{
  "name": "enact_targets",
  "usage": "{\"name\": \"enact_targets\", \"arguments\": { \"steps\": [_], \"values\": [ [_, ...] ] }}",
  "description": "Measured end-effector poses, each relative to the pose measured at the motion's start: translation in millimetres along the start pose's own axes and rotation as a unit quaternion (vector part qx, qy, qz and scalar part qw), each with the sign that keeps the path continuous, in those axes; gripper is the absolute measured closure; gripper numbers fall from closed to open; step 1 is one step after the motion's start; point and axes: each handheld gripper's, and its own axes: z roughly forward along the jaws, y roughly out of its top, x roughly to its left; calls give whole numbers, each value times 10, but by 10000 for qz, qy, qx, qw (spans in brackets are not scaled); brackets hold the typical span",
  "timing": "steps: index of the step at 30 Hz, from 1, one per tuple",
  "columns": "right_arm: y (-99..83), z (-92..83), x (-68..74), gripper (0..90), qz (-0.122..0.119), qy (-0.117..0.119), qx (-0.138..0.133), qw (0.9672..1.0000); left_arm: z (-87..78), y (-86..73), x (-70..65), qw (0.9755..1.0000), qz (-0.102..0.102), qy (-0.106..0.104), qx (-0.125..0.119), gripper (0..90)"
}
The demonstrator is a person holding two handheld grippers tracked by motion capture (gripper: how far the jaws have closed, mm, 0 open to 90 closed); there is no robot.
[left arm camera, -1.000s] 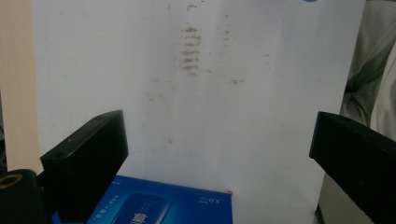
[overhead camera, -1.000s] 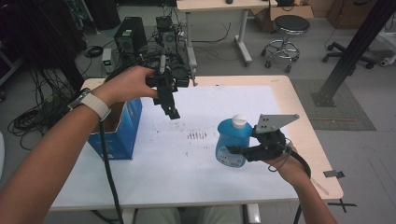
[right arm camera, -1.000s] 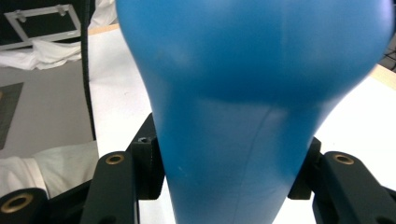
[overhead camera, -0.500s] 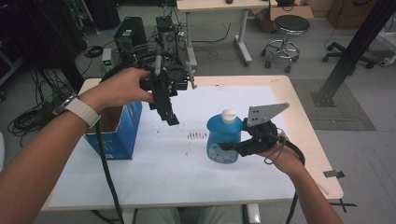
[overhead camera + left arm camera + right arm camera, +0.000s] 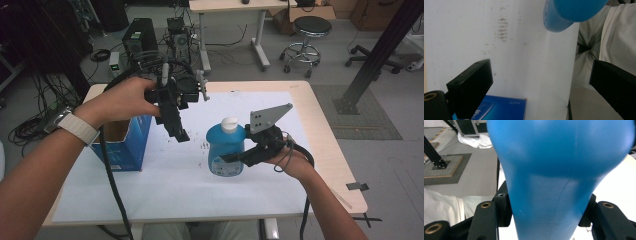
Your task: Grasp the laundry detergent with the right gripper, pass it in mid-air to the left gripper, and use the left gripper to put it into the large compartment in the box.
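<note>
A blue bottle (image 5: 226,150) with a white cap (image 5: 230,122) sits upright in my right gripper (image 5: 240,156), near the middle of the white-covered table (image 5: 165,195). In the right gripper view the black jaws of the right gripper (image 5: 545,215) press on both sides of the bottle's (image 5: 554,170) narrow waist. My left gripper (image 5: 179,132) hangs above the sheet to the bottle's left, pointing down. Its view has the left gripper (image 5: 541,85) open and empty, with the bottle's underside (image 5: 571,12) showing at the top, seemingly off the sheet.
An open blue cardboard box (image 5: 122,145) stands at the table's left side, and its top edge (image 5: 501,110) lies just under the left jaws. Dark smudges (image 5: 205,146) mark the sheet. Behind the table are computer cases, cables, a desk and a stool (image 5: 304,30).
The right hand has carried the bottle to the left and a little up. The left hand has drifted left, its jaw tips now lower in the picture.
</note>
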Motion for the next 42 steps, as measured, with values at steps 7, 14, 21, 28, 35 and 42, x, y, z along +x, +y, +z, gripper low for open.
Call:
{"name": "enact_targets", "arguments": {
  "steps": [7, 14, 21, 28, 35, 42],
  "values": [
    [41, 90, -42, 452, -107, 210, 22, 9997, -17, 10, -47, 10000, 63, -61, -10, 54],
    [102, 163, -62, 452, -249, 294, 128, 9992, -37, 29, -103, 9999, 84, -76, 46, 54],
    [167, 209, -78, 452, -317, 317, 126, 9989, -84, 72, -160, 9998, 144, -122, -40, 54],
    [202, 288, -99, 452, -331, 355, 157, 9987, -58, 100, -190, 9998, 167, -140, 21, 55],
    [222, 339, -101, 452, -329, 386, 155, 9986, -48, 128, -174, 9998, 162, -145, 19, 54],
    [238, 382, -101, 452, -333, 388, 176, 9985, -12, 173, -181, 9997, 188, -155, 37, 54]
  ]
}}
